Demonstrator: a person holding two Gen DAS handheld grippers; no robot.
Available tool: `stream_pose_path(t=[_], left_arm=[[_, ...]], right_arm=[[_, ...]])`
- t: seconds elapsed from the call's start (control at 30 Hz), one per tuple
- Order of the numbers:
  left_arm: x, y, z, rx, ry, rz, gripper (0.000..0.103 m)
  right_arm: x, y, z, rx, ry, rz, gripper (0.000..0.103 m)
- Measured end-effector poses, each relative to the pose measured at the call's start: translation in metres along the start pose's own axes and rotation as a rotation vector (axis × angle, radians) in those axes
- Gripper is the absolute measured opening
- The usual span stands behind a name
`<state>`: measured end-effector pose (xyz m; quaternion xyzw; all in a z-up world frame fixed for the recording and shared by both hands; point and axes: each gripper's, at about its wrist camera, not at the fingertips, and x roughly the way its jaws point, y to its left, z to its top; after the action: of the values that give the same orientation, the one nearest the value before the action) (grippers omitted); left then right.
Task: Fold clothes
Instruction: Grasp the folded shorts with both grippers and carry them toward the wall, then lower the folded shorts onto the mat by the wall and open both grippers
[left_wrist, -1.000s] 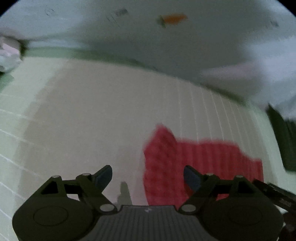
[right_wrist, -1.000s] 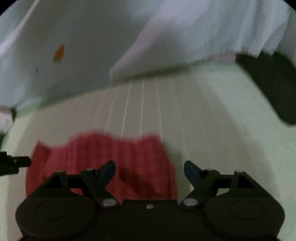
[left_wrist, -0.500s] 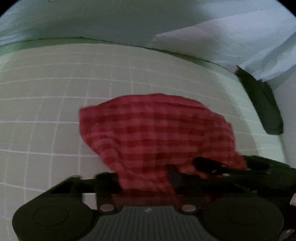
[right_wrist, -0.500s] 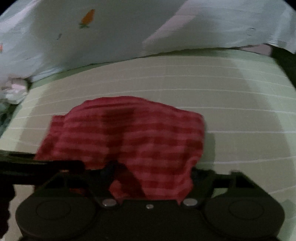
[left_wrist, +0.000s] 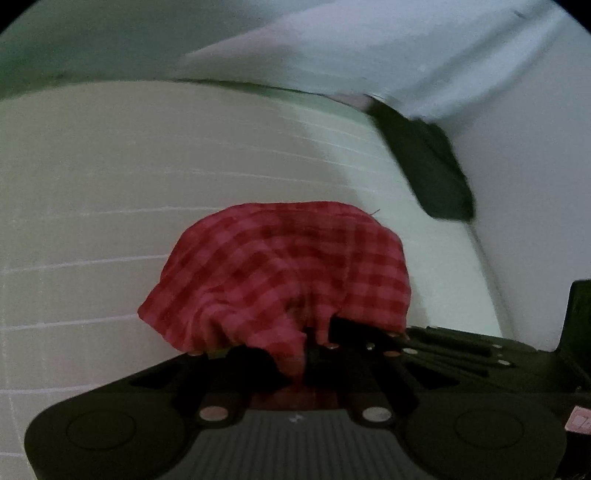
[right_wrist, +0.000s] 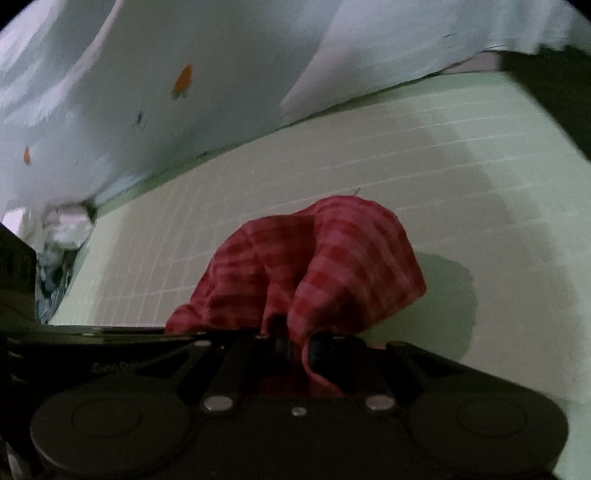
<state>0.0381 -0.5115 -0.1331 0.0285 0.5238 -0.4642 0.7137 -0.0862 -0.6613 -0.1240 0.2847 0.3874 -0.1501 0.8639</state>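
Note:
A red checked cloth (left_wrist: 280, 273) hangs bunched over a pale green gridded mat (left_wrist: 147, 184). My left gripper (left_wrist: 295, 354) is shut on its near edge, the fabric draped over the closed fingers. My right gripper (right_wrist: 295, 343) is shut on the same red checked cloth (right_wrist: 325, 266), which rises in a hump ahead of it. The right gripper's body (left_wrist: 480, 354) lies close beside the left one, at the right of the left wrist view. The left gripper's body (right_wrist: 74, 339) shows at the left of the right wrist view.
A pale blue sheet with small orange prints (right_wrist: 181, 81) lies bunched along the far edge of the mat. A dark object (left_wrist: 428, 166) sits at the mat's right edge. A crumpled white item (right_wrist: 66, 225) lies at the far left.
Both grippers went from open above the flat cloth to shut on it. The cloth has been lifted and gathered into a hump, and the two grippers have come close together.

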Motion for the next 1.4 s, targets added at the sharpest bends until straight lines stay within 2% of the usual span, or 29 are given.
stream_pose_path(t=[0.13,0.23,0.5,0.7,0.87,0.97,1.2,1.3,1.33,1.37,1.4], left_arm=[[0.01,-0.048,-0.005,0.095,0.001,-0.003,0.009],[0.015,-0.082,-0.007,0.125,-0.019,0.011,0.009],[0.046,-0.178,-0.003,0.058,-0.093,0.101,0.009],[0.08,-0.234,0.012,0.048,-0.105,0.146,0.009],[0.116,-0.272,0.044,0.066,-0.123,0.139,0.009],[0.139,-0.29,0.074,0.085,-0.139,0.15,0.009],[0.188,-0.321,0.175,0.134,-0.25,0.141,0.01],[0.215,-0.323,0.217,0.129,-0.294,0.174,0.029],[0.225,-0.321,0.226,0.119,-0.302,0.207,0.045],[0.235,-0.318,0.235,0.107,-0.308,0.244,0.065],[0.243,-0.314,0.241,0.093,-0.298,0.279,0.069]], right_arm=[[-0.04,-0.026,-0.014,0.061,-0.064,-0.024,0.009],[-0.061,-0.049,-0.016,0.068,-0.092,-0.031,0.009],[-0.101,-0.128,0.01,0.017,-0.101,-0.016,0.009],[-0.128,-0.194,0.032,-0.017,-0.12,-0.014,0.009],[-0.138,-0.243,0.062,-0.04,-0.159,-0.043,0.009],[-0.139,-0.268,0.088,-0.058,-0.188,-0.073,0.009],[-0.129,-0.312,0.187,-0.16,-0.308,-0.165,0.009],[-0.108,-0.337,0.23,-0.143,-0.334,-0.214,0.015],[-0.097,-0.345,0.241,-0.13,-0.334,-0.25,0.03],[-0.087,-0.354,0.253,-0.117,-0.334,-0.287,0.05],[-0.076,-0.361,0.258,-0.111,-0.313,-0.331,0.056]])
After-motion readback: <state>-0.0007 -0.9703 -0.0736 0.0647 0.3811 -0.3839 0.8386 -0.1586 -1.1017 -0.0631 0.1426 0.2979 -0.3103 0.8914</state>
